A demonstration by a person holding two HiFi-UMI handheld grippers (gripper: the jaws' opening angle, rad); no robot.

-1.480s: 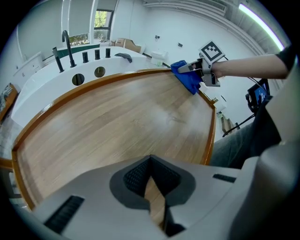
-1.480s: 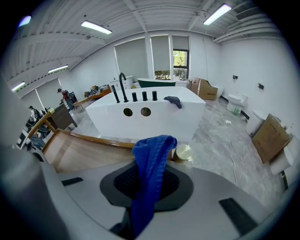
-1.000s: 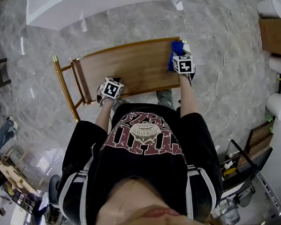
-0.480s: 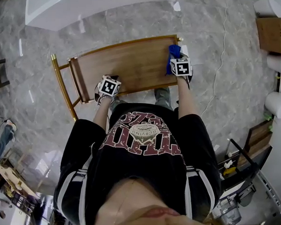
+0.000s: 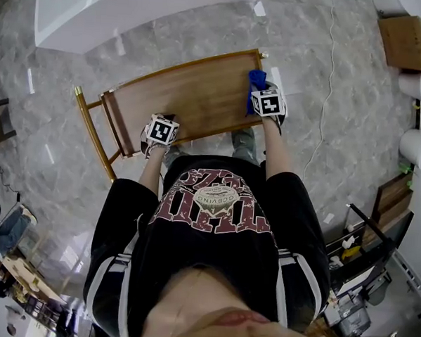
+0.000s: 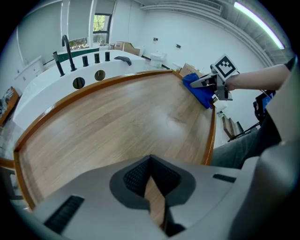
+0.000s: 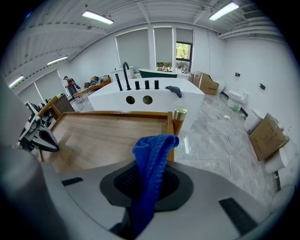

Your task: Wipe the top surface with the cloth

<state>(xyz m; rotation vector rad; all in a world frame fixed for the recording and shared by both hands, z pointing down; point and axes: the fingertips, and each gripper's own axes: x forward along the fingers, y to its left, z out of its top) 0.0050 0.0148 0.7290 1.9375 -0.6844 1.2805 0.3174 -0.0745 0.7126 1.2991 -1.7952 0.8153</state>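
While your right gripper (image 5: 261, 91) pinches the blue cloth (image 5: 256, 79) at the wooden top's (image 5: 193, 100) far right corner (beside its brass post (image 7: 180, 114)), your left gripper (image 5: 166, 121), jaws together and empty, rests at its near edge.

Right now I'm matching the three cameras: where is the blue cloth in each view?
Head view: cloth upper right, on the wooden top's right end.
Left gripper view: upper right, at the top's far corner.
Right gripper view: centre, held in the right hand-held gripper.
Shared landmark: the white tub beyond the top.
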